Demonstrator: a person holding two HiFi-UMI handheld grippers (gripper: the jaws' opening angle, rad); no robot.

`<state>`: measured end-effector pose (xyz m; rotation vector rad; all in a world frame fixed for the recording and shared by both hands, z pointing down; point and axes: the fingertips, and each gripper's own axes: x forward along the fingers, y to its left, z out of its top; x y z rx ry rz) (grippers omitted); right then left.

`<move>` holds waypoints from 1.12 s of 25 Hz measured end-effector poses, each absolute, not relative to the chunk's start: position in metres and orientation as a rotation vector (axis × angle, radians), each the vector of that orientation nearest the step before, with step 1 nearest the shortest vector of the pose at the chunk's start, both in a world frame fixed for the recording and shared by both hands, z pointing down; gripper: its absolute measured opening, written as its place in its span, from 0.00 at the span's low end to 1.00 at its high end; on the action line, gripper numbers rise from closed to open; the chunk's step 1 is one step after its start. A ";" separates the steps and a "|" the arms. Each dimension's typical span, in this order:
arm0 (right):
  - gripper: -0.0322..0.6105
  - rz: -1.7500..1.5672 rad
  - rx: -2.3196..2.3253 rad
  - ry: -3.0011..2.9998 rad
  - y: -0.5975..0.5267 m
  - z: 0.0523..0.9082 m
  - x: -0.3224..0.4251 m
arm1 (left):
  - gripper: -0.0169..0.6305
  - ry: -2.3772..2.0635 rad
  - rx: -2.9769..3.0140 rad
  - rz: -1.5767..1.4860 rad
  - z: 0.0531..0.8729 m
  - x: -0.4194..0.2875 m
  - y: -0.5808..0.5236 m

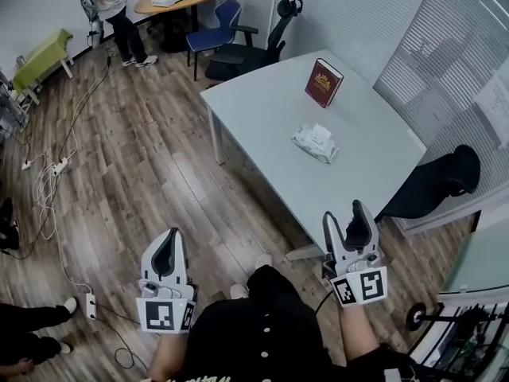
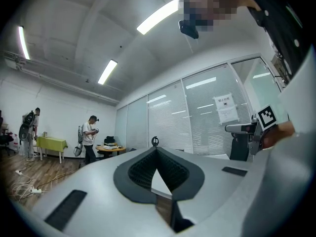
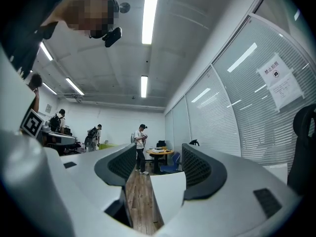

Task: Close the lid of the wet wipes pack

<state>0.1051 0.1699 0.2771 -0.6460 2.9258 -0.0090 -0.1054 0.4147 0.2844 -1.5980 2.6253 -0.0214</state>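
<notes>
Left gripper view, left tool: jaws drawn together at the tips with nothing between them, pointing out across the room and away from the work.
Right tool: jaws wide apart and empty, with only wooden floor showing through the gap.
Tool positions, head view: both are held low and close to the person's body. The left is over the floor and the right is just at the near edge of the surface. Neither is near the pack.
Wet wipes pack: lies flat about mid-surface, well apart from both tools and nearer the right one.
Lid: a small white flap seems to stand up on top of the pack, probably the open lid, though it is too small to be sure.
Book: dark red, beyond the pack toward the far end of the surface, clear of it.
Further out: office chairs stand past the far corner. A person stands by a round table at the back.
Step in hand: the very start, by my reading. The approach is not yet made and the lid is untouched.
Next move: likely to step in and carry the right tool over the pack. It would then press the flap down onto its seat until it latches. The soft pack may slide or buckle, so the left tool could pin one end.
</notes>
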 end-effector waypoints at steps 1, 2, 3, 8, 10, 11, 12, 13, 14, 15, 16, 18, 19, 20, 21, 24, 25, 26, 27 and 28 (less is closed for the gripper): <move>0.50 -0.009 -0.648 2.926 0.168 0.277 0.103 | 0.04 2.623 -1.605 -0.020 0.285 -0.106 0.412; 0.50 -0.008 -0.649 2.927 0.165 0.278 0.100 | 0.04 2.620 -1.611 -0.021 0.285 -0.108 0.408; 0.50 -0.008 -0.648 2.928 0.162 0.278 0.097 | 0.04 2.617 -1.614 -0.024 0.285 -0.109 0.405; 0.50 -0.011 -0.645 2.913 0.141 0.280 0.078 | 0.04 2.619 -1.590 -0.030 0.287 -0.129 0.390; 0.50 -0.017 -0.648 2.908 0.130 0.281 0.069 | 0.03 2.621 -1.587 -0.035 0.287 -0.138 0.381; 0.50 -0.023 -0.651 2.905 0.124 0.282 0.065 | 0.04 2.622 -1.589 -0.039 0.288 -0.142 0.375; 0.50 -0.027 -0.654 2.904 0.119 0.282 0.061 | 0.04 2.623 -1.594 -0.044 0.288 -0.147 0.369; 0.50 -0.029 -0.657 2.902 0.113 0.283 0.057 | 0.04 2.620 -1.599 -0.048 0.288 -0.152 0.362; 0.50 -0.029 -0.659 2.901 0.106 0.283 0.052 | 0.04 2.614 -1.603 -0.051 0.287 -0.157 0.354; 0.50 -0.030 -0.663 2.900 0.099 0.283 0.048 | 0.04 2.607 -1.606 -0.053 0.285 -0.163 0.346; 0.50 -0.033 -0.668 2.899 0.091 0.284 0.043 | 0.04 2.601 -1.607 -0.054 0.283 -0.169 0.337; 0.50 -0.039 -0.679 2.896 0.075 0.282 0.033 | 0.03 2.594 -1.611 -0.054 0.279 -0.181 0.321; 0.50 -0.037 -0.682 2.895 0.067 0.281 0.028 | 0.04 2.589 -1.614 -0.054 0.277 -0.186 0.313; 0.50 -0.034 -0.685 2.893 0.059 0.280 0.024 | 0.03 2.585 -1.617 -0.055 0.276 -0.191 0.304; 0.50 -0.031 -0.687 2.891 0.052 0.278 0.019 | 0.04 2.581 -1.620 -0.058 0.274 -0.196 0.296; 0.50 -0.029 -0.696 2.886 0.032 0.275 0.007 | 0.04 2.575 -1.630 -0.058 0.272 -0.209 0.273; 0.50 -0.028 -0.699 2.886 0.025 0.274 0.004 | 0.04 2.574 -1.634 -0.058 0.272 -0.213 0.266; 0.50 -0.027 -0.703 2.887 0.018 0.274 0.001 | 0.04 2.574 -1.637 -0.058 0.272 -0.216 0.258; 0.50 -0.026 -0.707 2.889 0.010 0.275 -0.002 | 0.03 2.572 -1.640 -0.058 0.271 -0.220 0.249; 0.50 -0.024 -0.713 2.892 0.002 0.275 -0.005 | 0.04 2.570 -1.644 -0.059 0.271 -0.223 0.241</move>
